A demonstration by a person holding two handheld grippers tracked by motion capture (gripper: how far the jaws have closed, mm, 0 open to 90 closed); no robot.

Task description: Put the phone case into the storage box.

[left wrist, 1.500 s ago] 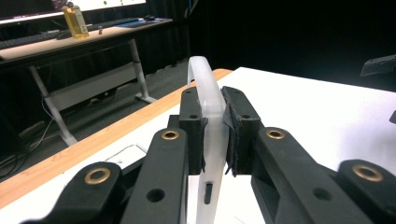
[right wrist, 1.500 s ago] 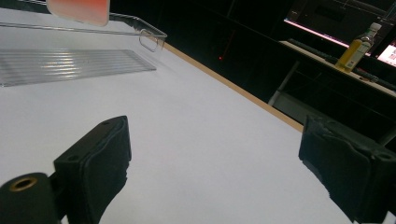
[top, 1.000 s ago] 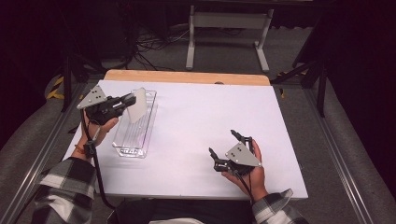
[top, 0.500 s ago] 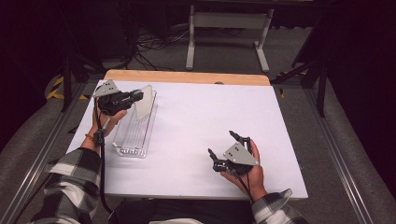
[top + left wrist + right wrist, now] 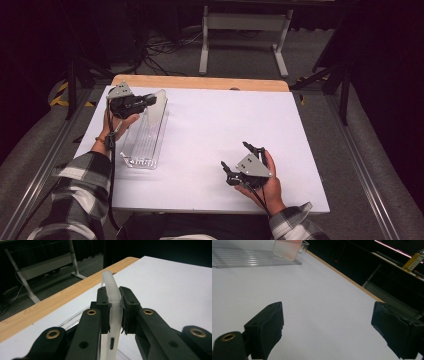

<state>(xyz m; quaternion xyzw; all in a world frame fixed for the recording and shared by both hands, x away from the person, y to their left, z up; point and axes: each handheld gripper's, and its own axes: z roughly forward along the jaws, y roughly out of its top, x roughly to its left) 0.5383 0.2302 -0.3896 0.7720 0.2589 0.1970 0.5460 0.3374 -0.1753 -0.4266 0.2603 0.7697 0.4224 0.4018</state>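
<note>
Left gripper [image 5: 150, 100] clamps a clear panel [image 5: 111, 290], probably the tray's [image 5: 142, 142] end wall, near surface's far-left corner; right gripper [image 5: 239, 162] jaws spread, empty.

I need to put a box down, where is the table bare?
The white table is bare between the clear ribbed plastic tray at left and the right claw; its far right side is free too. The left edge is crowded by the tray and left claw.

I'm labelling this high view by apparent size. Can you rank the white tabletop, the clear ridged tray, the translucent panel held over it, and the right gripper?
1. White tabletop.
2. Clear ridged tray.
3. Right gripper and translucent panel: they look alike in size, so I won't rank them.
</note>
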